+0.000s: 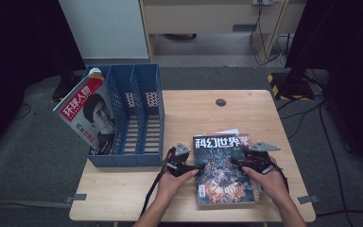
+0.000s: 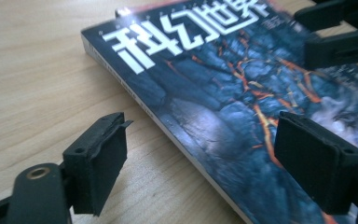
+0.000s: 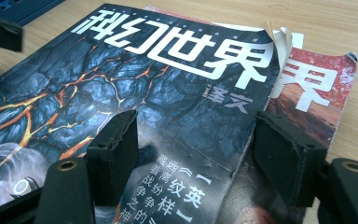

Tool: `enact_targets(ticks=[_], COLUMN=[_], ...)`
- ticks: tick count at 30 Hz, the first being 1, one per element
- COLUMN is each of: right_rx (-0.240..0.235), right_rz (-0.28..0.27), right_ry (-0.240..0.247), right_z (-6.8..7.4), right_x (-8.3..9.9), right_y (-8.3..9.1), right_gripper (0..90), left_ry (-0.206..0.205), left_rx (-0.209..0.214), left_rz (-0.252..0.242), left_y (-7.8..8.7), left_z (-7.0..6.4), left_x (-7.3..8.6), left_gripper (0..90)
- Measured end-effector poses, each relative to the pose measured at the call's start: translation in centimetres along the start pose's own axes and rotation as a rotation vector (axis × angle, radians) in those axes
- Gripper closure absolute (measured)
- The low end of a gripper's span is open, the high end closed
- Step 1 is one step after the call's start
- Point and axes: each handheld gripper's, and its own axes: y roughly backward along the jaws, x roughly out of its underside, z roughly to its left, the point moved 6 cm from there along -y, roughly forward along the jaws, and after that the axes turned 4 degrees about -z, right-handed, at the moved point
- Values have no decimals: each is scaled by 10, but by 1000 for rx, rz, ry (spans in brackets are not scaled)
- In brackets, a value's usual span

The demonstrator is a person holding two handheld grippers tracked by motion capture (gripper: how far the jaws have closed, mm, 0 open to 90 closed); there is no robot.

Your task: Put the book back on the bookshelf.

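Left gripper (image 1: 190,172) rests at the left edge of the dark magazine (image 1: 223,170), jaws spread wide. In the left gripper view (image 2: 198,158) one pad sits over bare wood of the table (image 1: 123,194) and the other over the lava-patterned cover (image 2: 223,93), with the spine edge between them; nothing is pinched. Left of it all, a blue file rack (image 1: 142,113) stands at the table's far-left corner, with a red-titled magazine (image 1: 87,113) leaning in its leftmost slot. The dark magazine lies flat at the table's near centre, on top of a second, red-covered magazine (image 3: 321,88) that pokes out at its right and top. Right gripper (image 1: 238,158) is at the upper right of the dark cover, also released: in the right gripper view (image 3: 196,161) its jaws straddle the cover's curled right edge, one pad on the dark cover, the other over the red one.
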Motion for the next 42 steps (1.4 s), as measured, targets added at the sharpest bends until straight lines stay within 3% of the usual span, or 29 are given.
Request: enact_targets(ticks=[9,19,22,25,29,31,36,42], right_rx=[-6,-4,-4,0,2,2,1,-4], right_rz=[2,3,4,2,1,3,9,13], right_ry=[-6,-8,-11,-18,-18,-16,-22,-27], right_z=[0,0,0,0,0,0,-1,2], right_x=[0,0,0,0,1,1,2,2], right_y=[0,0,0,0,1,1,2,2], right_gripper=[316,317,317,319,320,321,323,322], left_ry=[43,99,87,85,90,95,88,59], left_rx=[64,129,106,85,76,80,113,149], left_rz=[70,90,77,50,24,0,-32,-12], left_y=[-15,-24,-21,-16,-10,-7,-4,-8], left_z=[-1,0,-1,0,1,0,-6,-18], left_x=[0,-1,-4,-9,-15,-21,-32,-44], left_gripper=[130,146,193,323,393,472,539,553])
